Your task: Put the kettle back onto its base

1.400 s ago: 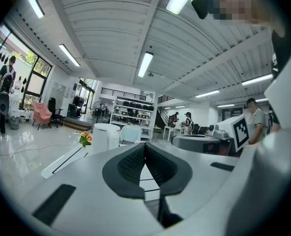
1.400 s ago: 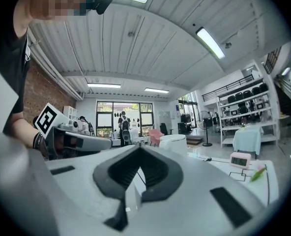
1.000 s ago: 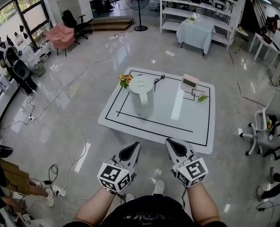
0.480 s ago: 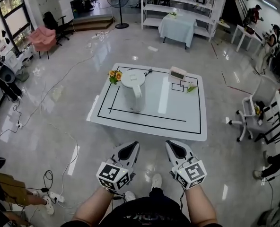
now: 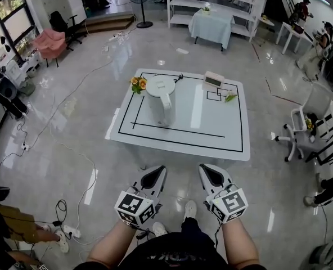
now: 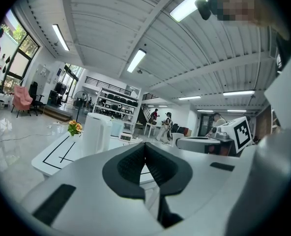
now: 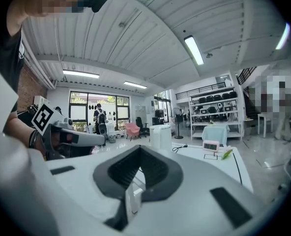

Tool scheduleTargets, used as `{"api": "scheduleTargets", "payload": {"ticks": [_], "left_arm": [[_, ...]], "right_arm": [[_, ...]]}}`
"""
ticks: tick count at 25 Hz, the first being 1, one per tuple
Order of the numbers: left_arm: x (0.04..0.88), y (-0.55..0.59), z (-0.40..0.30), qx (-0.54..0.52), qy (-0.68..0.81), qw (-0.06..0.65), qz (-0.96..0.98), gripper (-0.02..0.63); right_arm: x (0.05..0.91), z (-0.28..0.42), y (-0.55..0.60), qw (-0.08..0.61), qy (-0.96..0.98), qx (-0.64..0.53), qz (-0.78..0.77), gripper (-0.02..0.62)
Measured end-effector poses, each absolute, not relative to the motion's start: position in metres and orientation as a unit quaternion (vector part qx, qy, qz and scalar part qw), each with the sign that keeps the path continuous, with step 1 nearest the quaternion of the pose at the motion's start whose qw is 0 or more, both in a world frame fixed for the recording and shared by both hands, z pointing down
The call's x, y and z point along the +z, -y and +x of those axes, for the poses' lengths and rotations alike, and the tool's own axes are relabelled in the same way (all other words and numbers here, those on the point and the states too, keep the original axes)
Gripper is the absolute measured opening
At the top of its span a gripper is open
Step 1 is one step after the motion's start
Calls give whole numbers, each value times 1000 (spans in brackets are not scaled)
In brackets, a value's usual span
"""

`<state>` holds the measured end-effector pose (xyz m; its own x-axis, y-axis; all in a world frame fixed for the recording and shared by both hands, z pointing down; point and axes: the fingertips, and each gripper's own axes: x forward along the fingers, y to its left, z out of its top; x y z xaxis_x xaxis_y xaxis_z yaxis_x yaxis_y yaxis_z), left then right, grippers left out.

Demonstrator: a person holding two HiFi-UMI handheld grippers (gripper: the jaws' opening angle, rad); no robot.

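Head view looks down on a white tabletop [image 5: 200, 122] with black lines, in the upper middle of the frame. From left to right it carries a small bunch of orange flowers [image 5: 136, 83], then the white kettle [image 5: 160, 100] standing upright, a dark cord [image 5: 180, 79] behind it, a small pink-white device [image 5: 213, 80] and a green sprig [image 5: 230, 97]. I cannot tell whether the base is under the kettle, because its own body hides that place.

In the lower middle of the frame, well apart from the tabletop, the left tongs [image 5: 157, 175] and the right tongs [image 5: 207, 173] are both pressed together and pinch nothing.

To my judgement, this fits two stages. The kettle may stand beside its base and wait to be lifted, or it may sit on the base already. One must first see clearly what is under the kettle before any next move can be named.
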<state>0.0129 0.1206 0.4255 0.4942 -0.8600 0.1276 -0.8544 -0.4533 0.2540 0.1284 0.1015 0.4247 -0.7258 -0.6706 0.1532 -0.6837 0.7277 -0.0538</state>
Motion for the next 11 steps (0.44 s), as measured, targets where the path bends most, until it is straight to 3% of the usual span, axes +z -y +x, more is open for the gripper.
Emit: {"api": "scheduleTargets", "payload": {"ticks": [11], "left_arm": [[428, -119, 14, -9, 510, 143, 848, 5]], "right_arm": [[428, 128, -99, 62, 931, 54, 356, 2]]}}
